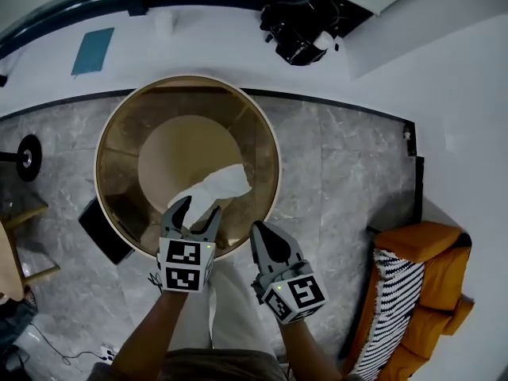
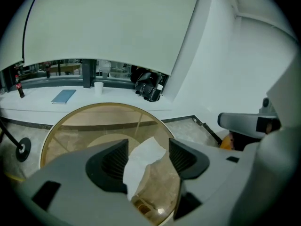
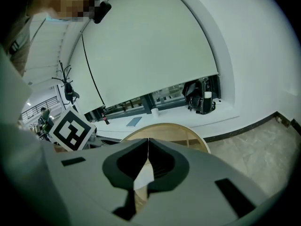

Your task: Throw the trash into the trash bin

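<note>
Grey marble floor runs to a white ledge along the far wall. On the ledge, far beyond both pairs of jaws, are a black bag, a white cup and a blue book.

Just ahead of and below both jaws a round bin stands on the floor, with a pale rim and amber see-through walls.

The left gripper is held over the bin's near rim and points down into it. Its jaws stand well apart. Crumpled white paper sits in the gap between them and reaches out past their tips over the bin's mouth. In the left gripper view the paper's edge lies against the left-hand pad, while the right-hand pad is clear of it, so nothing is clamped. Whether the paper rests on anything cannot be told.

The right gripper is just beside the left one, at the rim's near right edge. Its jaws are together, tips meeting, with nothing gripped. Through the hollow behind its tips a bit of white shows, and the bin's rim lies just beyond.

Left of the left jaws a flat black thing lies on the floor against the bin. Well to the right of the right jaws is an orange seat with a black-and-white striped cushion.
</note>
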The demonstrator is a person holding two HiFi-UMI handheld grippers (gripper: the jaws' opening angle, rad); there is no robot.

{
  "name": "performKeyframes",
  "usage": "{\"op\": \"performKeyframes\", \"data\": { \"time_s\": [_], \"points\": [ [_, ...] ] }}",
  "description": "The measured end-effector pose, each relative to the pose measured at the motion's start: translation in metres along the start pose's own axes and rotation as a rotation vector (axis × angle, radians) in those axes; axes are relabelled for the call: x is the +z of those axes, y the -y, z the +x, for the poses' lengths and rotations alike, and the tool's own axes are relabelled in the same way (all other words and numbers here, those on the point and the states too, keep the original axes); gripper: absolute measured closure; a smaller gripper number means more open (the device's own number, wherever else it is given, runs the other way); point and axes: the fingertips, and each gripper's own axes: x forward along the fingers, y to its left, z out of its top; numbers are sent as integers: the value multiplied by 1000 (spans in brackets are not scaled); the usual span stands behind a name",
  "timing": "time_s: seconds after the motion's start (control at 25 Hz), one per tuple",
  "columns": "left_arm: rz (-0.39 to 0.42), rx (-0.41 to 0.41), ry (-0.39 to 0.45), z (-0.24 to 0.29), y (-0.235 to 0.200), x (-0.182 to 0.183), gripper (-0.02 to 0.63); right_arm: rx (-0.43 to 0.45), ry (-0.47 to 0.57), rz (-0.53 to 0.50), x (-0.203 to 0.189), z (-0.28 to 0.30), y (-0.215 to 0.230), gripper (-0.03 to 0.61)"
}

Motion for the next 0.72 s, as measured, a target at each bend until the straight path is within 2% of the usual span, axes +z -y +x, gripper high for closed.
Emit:
{"op": "performKeyframes", "data": {
  "time_s": [0.12, 0.2, 0.48, 0.72],
  "points": [
    [10, 14, -10, 15, -3, -10, 291, -6, -6, 22, -13, 8, 9, 558],
    [10, 18, -21, 26, -6, -19, 275, -8, -13, 31, -20, 15, 15, 558],
    [13, 44, -83, 57, -24, -43, 270, -8, -32, 40, -40, 30, 25, 558],
    [57, 59, -120, 98, -33, -74, 270, -3, -50, 51, -64, 43, 36, 558]
  ]
}}
